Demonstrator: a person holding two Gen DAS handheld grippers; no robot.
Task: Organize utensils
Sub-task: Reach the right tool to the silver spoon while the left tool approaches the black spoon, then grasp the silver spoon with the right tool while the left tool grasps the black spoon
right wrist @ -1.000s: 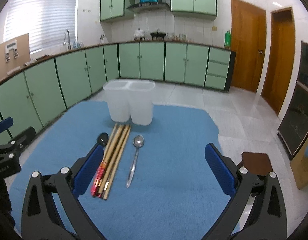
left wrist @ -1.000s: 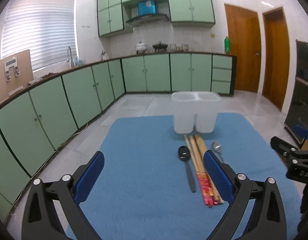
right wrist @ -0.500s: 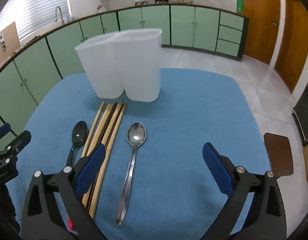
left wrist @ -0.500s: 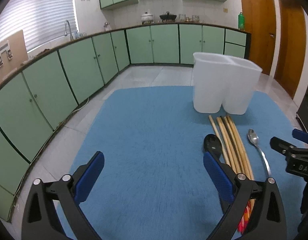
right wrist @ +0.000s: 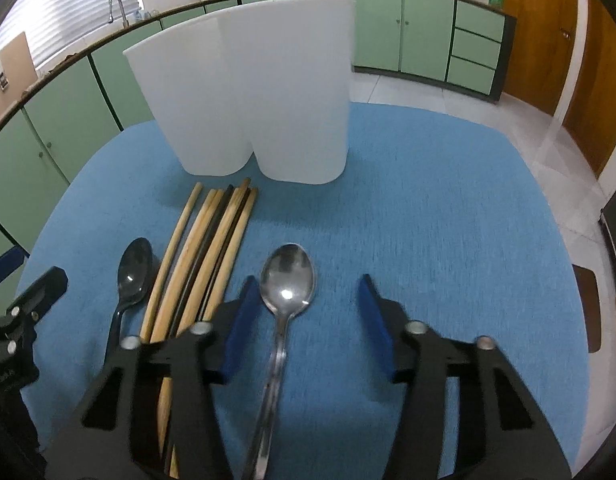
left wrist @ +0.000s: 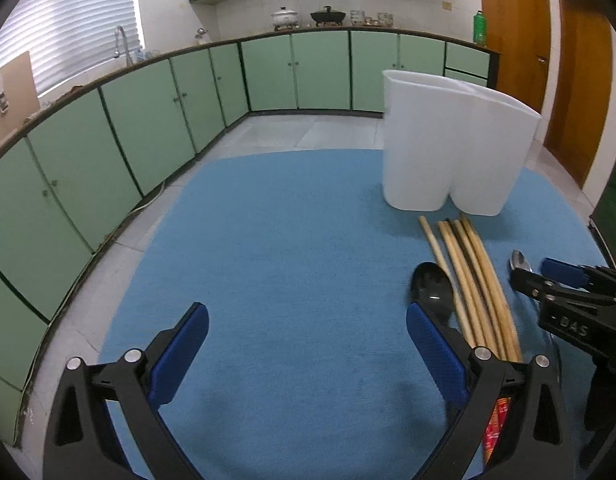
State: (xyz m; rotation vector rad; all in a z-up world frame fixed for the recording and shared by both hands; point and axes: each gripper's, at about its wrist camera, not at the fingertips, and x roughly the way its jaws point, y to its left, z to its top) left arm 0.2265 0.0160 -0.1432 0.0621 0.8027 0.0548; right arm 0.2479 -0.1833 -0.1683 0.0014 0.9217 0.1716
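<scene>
- The silver spoon [right wrist: 287,280] was seen lying on the blue mat [right wrist: 428,220], between the right gripper [right wrist: 305,300] jaws, which had just been closing, untouched.
- The left gripper [left wrist: 308,344] was held wide open beside the black spoon [left wrist: 432,288].

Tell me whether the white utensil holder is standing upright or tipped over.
Upright. The white utensil holder stands on its base on the blue mat, open rims at the top; the chopsticks lie flat before it.
</scene>
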